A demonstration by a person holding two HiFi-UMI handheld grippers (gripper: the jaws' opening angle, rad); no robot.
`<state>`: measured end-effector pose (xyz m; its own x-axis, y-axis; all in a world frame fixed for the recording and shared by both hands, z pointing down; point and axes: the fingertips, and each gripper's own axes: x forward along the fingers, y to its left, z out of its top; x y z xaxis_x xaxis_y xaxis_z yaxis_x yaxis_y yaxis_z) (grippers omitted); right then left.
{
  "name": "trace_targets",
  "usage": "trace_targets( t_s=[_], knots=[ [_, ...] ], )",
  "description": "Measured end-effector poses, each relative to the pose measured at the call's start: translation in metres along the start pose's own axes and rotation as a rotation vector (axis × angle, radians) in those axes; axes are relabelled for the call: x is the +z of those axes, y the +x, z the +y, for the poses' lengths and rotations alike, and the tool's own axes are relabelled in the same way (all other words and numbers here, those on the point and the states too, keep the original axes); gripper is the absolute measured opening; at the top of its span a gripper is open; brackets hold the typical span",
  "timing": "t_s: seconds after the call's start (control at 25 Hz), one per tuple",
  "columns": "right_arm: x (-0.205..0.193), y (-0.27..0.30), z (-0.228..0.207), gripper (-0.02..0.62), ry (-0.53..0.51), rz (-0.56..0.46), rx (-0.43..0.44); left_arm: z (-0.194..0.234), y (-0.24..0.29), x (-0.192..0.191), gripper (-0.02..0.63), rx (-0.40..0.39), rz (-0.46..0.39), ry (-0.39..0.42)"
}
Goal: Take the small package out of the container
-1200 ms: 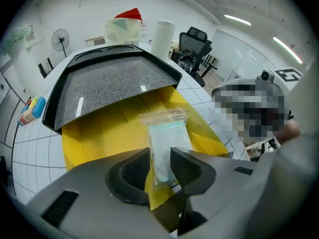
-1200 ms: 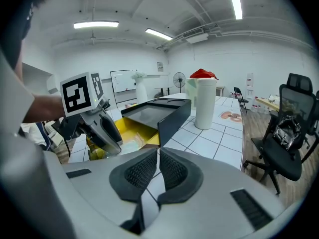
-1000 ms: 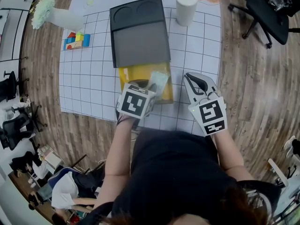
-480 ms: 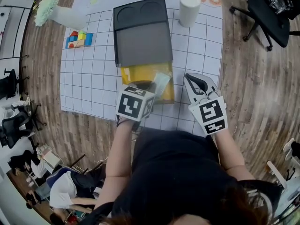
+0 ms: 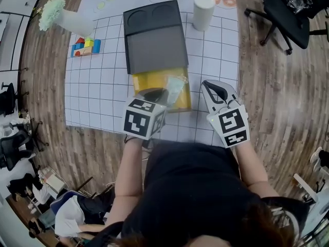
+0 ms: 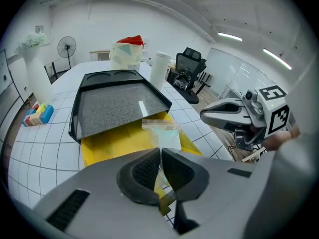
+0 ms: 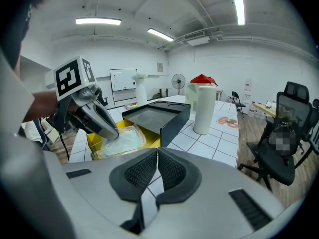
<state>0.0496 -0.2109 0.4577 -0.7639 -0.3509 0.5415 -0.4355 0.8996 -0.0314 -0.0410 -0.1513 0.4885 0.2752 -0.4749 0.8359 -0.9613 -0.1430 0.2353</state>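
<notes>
**Left gripper.** The left gripper (image 6: 160,151) is positioned at the near edge of the yellow container (image 5: 143,81). Its jaws are closing and are nearly together. The near edge of the small package (image 6: 162,131) is pinched between the two pads.

**Small package.** The small package is a clear zip bag with pale green contents. It extends from the jaws forward over the right half of the yellow container. Whether its far end rests on the container floor cannot be determined.

**Container.** The yellow container stands open on the gridded worktop (image 5: 92,86). Its far portion is covered by a black tray-shaped lid (image 5: 154,40) with two round recesses at the far end. The lid is tilted, with its far end higher.

**Right gripper.** The right gripper (image 7: 157,153) is just beside the container on the right and does not touch it. Its jaws are together, with nothing between them.

**Other items on the worktop.**
- A white cylinder (image 5: 203,9) stands upright beyond the lid on the right.
- Coloured blocks (image 5: 85,45) lie well apart from the container, to the left.
</notes>
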Motion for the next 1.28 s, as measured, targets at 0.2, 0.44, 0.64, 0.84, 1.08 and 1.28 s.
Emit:
trace_targets(
  t_s=[0.2, 0.44, 0.64, 0.84, 1.08, 1.28],
  knots=[
    [0.007, -0.008, 0.005, 0.021, -0.007, -0.005, -0.034, -0.005, -0.017, 0.004, 0.032, -0.014, -0.043, 0.031],
    [0.015, -0.017, 0.018, 0.021, -0.007, -0.018, -0.066, 0.004, -0.042, 0.003, 0.032, 0.029, -0.111, 0.059],
    [0.025, -0.028, 0.025, 0.021, -0.018, -0.031, -0.096, 0.008, -0.062, 0.003, 0.032, 0.046, -0.178, 0.064],
    [0.030, -0.037, 0.034, 0.021, -0.025, -0.042, -0.115, 0.012, -0.080, -0.001, 0.032, 0.074, -0.228, 0.061],
    [0.031, -0.047, 0.046, 0.018, -0.034, -0.045, -0.140, 0.018, -0.102, -0.010, 0.032, 0.118, -0.298, 0.032],
    [0.035, -0.056, 0.052, 0.015, -0.040, -0.061, -0.158, 0.022, -0.116, -0.018, 0.032, 0.137, -0.334, 0.021]
  ],
)
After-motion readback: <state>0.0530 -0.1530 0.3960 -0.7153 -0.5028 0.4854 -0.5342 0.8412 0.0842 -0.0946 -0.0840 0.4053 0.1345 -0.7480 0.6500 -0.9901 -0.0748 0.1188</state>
